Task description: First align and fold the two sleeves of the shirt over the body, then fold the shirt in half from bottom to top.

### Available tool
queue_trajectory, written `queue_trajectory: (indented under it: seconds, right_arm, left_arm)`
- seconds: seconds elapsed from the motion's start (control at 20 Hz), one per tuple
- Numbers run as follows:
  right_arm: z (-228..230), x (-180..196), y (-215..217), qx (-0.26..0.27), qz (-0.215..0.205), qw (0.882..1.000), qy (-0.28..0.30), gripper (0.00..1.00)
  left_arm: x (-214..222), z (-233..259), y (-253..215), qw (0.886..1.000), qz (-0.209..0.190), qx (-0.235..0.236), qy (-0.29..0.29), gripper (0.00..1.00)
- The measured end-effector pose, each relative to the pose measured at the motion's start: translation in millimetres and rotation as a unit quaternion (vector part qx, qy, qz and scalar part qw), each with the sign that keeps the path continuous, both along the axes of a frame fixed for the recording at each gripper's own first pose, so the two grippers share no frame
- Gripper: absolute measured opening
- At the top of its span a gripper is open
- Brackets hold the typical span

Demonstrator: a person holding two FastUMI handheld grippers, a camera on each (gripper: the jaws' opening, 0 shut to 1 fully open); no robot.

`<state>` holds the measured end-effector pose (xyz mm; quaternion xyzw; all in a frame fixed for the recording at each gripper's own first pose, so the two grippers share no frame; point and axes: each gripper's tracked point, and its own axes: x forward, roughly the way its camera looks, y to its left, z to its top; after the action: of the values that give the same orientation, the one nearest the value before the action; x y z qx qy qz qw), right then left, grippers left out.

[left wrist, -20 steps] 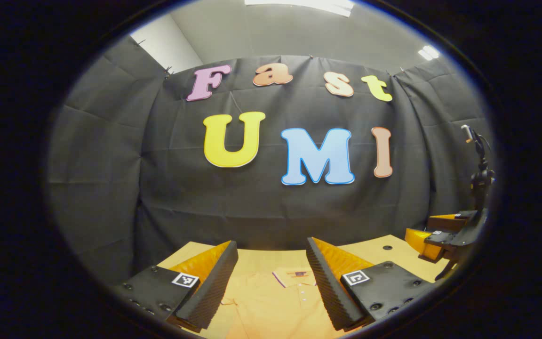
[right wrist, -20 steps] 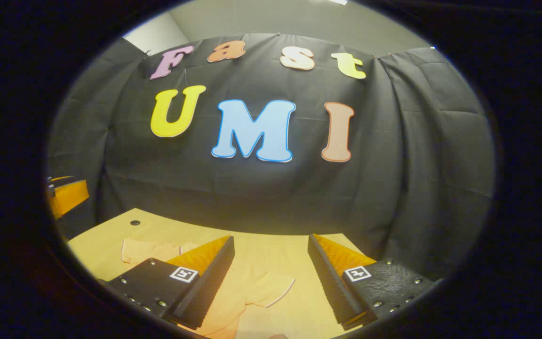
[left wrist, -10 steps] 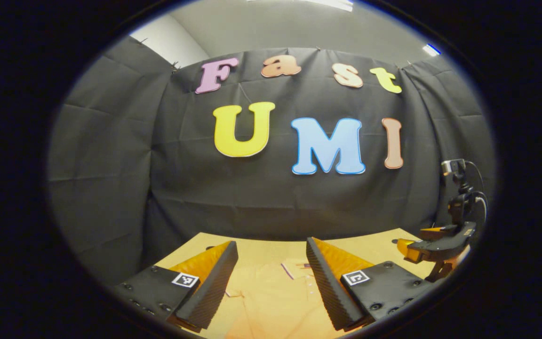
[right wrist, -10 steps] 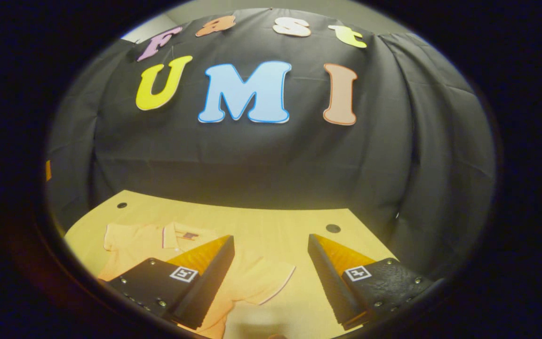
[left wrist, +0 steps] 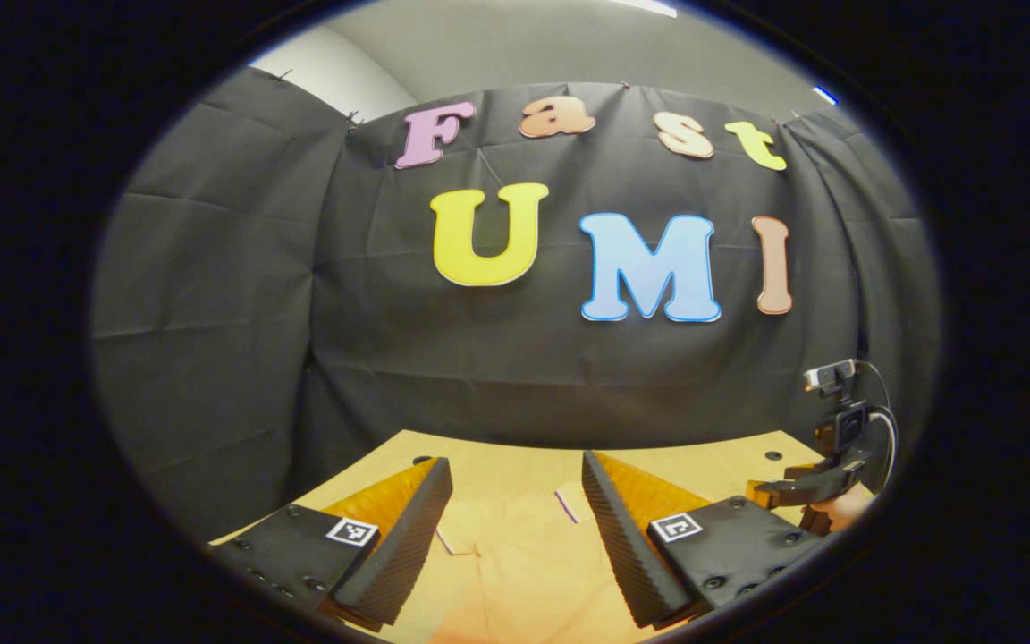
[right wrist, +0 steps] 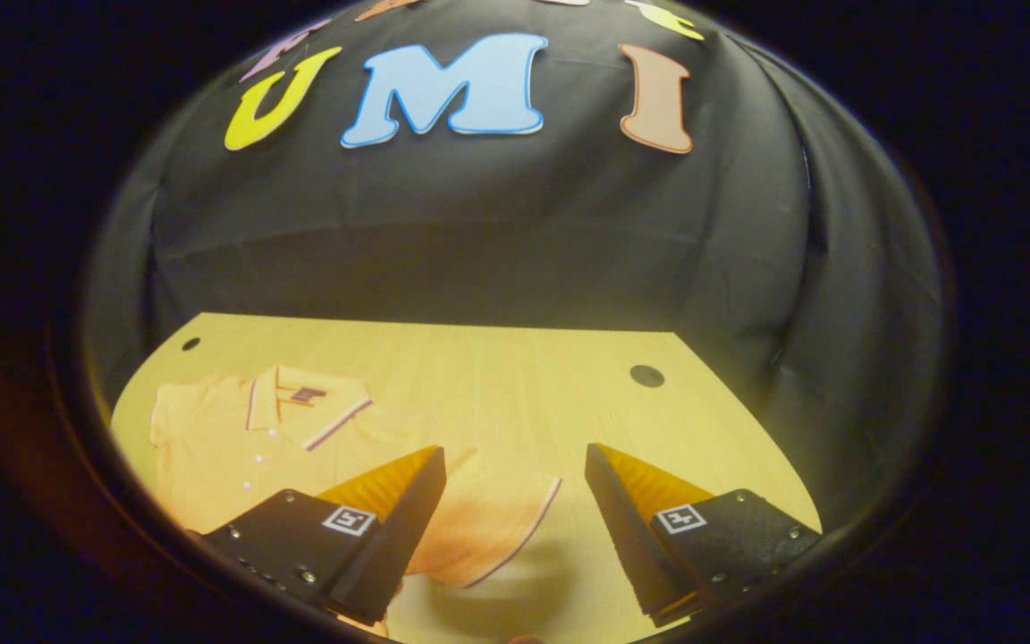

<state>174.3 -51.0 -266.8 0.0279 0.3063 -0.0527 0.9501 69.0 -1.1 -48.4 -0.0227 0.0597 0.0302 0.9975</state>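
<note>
- Orange cotton, soft and limp by our judgement: the polo shirt lies flat on the desk, collar toward the booth wall, sleeves not yet folded.
- We would pinch the right sleeve at its striped cuff; the thin cloth should lift easily but sag.
- Our right hand-held gripper hangs above that sleeve, tilted down, jaws wide, gripping nothing.
- Our left hand-held gripper hovers over the shirt body, more level, jaws equally wide and empty.
</note>
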Motion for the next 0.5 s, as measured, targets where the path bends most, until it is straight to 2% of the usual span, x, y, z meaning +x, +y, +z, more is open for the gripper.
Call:
queue_trajectory:
  seconds: [0.15,0.5]
  right_arm:
    - [-30,4,-6,-0.003,-0.002,0.999,0.035,0.98]
    - [-60,7,0,0.023,0.004,0.997,0.073,0.98]
  left_arm:
    - [-1,1,5,1.0,0.01,0.006,0.001,0.94]
    - [-4,-1,8,1.0,0.023,0.011,0.005,0.94]
